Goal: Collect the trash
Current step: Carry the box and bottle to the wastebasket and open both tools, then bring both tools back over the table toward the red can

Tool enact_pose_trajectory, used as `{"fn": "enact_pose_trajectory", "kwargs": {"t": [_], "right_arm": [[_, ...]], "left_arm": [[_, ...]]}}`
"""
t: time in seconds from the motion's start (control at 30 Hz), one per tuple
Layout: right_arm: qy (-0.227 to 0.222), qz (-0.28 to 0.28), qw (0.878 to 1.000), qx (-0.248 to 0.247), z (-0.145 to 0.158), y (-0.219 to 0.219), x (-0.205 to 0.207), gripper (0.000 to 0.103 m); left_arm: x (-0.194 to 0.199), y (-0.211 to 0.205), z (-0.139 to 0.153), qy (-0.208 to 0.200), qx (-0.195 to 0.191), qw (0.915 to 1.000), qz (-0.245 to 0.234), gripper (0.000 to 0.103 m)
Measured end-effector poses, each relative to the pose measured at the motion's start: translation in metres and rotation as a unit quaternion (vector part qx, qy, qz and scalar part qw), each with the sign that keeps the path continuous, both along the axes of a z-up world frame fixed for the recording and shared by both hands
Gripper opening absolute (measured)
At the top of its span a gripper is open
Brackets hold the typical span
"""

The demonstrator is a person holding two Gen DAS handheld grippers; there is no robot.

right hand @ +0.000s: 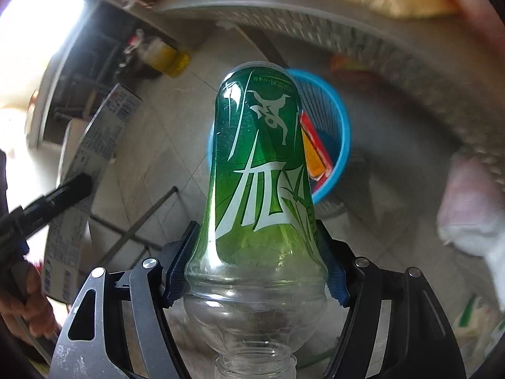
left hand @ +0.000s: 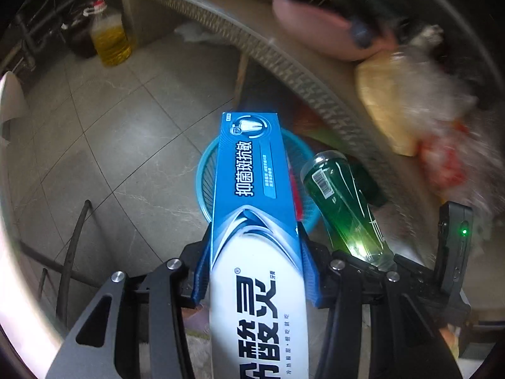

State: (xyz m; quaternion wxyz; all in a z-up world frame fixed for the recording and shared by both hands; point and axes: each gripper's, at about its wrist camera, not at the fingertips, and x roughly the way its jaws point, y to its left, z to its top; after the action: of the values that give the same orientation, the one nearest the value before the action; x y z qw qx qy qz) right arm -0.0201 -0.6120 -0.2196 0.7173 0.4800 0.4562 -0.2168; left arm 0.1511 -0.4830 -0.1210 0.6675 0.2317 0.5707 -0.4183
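Grey tiled floor (left hand: 120, 145) under a cluttered table (left hand: 315, 91): both loads hang above the blue basket (left hand: 205, 170).

Nearest you, the left tool (left hand: 255, 271) is clamped on the toothpaste box (left hand: 252, 189) and the right tool (right hand: 255, 262) on the empty green bottle (right hand: 258, 164), neck toward you, base pointing down at the basket. The basket stands on the floor just beside the table edge, with a red and yellow packet (right hand: 315, 151) already inside. Centre each piece over the rim before you let go, and drop one at a time so the long box does not bridge the opening or knock the bottle out.
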Motion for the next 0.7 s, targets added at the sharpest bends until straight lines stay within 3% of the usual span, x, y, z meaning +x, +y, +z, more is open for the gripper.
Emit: {"fn": "enact_pose_trajectory", "kwargs": {"t": [0.07, 0.13, 0.23, 0.33, 0.53, 0.7], "right_arm": [[-0.004, -0.019, 1.0, -0.006, -0.015, -0.016, 0.017, 0.068], [0.002, -0.039, 0.999, -0.008, -0.029, -0.027, 0.029, 0.076], [0.018, -0.053, 0.998, 0.007, -0.051, -0.025, 0.036, 0.079], [0.015, -0.05, 0.998, 0.023, -0.058, -0.015, 0.03, 0.079], [0.007, -0.036, 0.999, 0.007, -0.043, -0.001, 0.012, 0.079], [-0.028, -0.021, 0.999, -0.028, 0.0, 0.021, 0.003, 0.079]], "left_arm": [[0.006, -0.019, -0.012, -0.004, 0.007, 1.0, 0.003, 0.049], [0.014, -0.028, -0.021, -0.011, 0.008, 0.9997, 0.018, 0.071], [0.014, -0.027, -0.024, -0.023, 0.006, 0.9991, 0.035, 0.072], [0.014, -0.015, -0.021, -0.021, 0.014, 0.9994, 0.023, 0.072], [0.009, 0.016, 0.009, -0.036, -0.016, 0.999, 0.021, 0.072], [-0.001, 0.07, 0.063, -0.044, -0.084, 0.9951, 0.028, 0.072]]}}
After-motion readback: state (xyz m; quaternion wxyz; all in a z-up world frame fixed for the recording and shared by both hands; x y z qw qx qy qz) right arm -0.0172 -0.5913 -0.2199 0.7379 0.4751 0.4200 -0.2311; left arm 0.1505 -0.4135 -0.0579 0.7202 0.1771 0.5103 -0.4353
